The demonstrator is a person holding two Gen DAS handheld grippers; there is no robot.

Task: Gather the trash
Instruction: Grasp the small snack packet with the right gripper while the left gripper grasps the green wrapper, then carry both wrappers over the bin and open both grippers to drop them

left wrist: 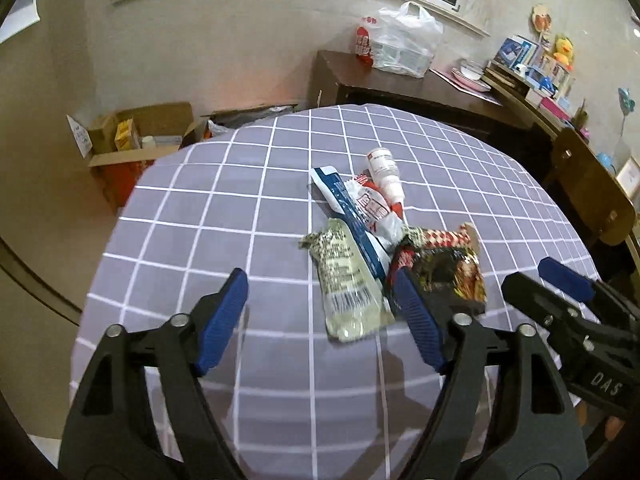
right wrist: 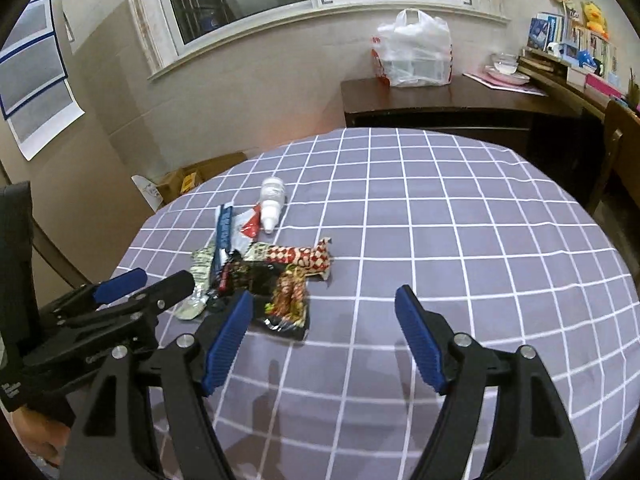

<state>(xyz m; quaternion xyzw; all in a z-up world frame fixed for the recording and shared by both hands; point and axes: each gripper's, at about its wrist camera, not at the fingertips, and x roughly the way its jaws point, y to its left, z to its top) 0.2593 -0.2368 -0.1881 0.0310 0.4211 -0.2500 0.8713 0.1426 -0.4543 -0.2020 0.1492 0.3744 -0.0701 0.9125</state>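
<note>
A pile of trash lies on the purple checked tablecloth: a pale green wrapper, a blue wrapper, a red-and-white wrapper, a dark snack packet, a red patterned wrapper and a small white bottle. My left gripper is open and empty just in front of the pale green wrapper. My right gripper is open and empty, right of the pile, near the dark packet. The bottle lies behind the pile. Each gripper shows in the other's view, right and left.
The tablecloth covers a round table. A dark wooden sideboard behind it holds a white plastic bag. Open cardboard boxes stand on the floor at the left. A wooden chair is at the right.
</note>
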